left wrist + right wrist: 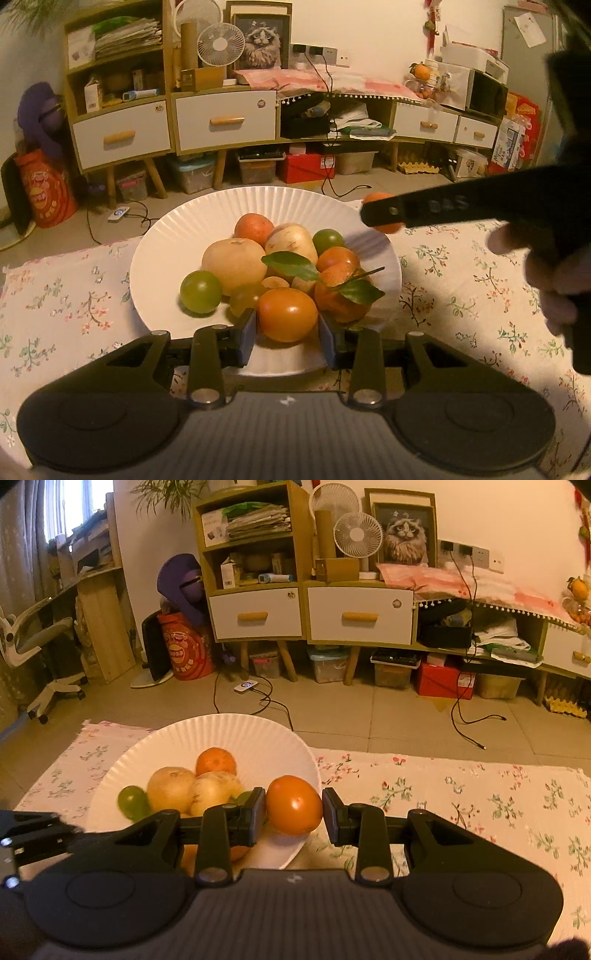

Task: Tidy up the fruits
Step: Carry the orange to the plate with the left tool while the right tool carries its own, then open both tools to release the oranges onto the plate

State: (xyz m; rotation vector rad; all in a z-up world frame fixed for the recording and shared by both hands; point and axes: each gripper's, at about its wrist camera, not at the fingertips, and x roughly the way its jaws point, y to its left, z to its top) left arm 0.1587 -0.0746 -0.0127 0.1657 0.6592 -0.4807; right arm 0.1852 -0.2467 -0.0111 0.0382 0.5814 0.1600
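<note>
A white paper plate [184, 236] on the floral cloth holds several fruits: pale pears [232, 264], green grapes [200, 291], and oranges with leaves [338, 295]. My left gripper [287, 330] sits at the plate's near rim with its pads on either side of an orange tomato [287, 314]. In the right wrist view, my right gripper [293, 814] is shut on another orange tomato [293, 805] and holds it above the plate's right edge [295, 753]. The right gripper also shows in the left wrist view [382, 218], with the tomato [388, 227] partly hidden behind its finger.
The table is covered by a floral cloth [461, 280]. Beyond it is a tiled floor with cables [465, 716], a low cabinet with drawers [360, 614], storage boxes [445, 679] and a chair [40, 653] at the left.
</note>
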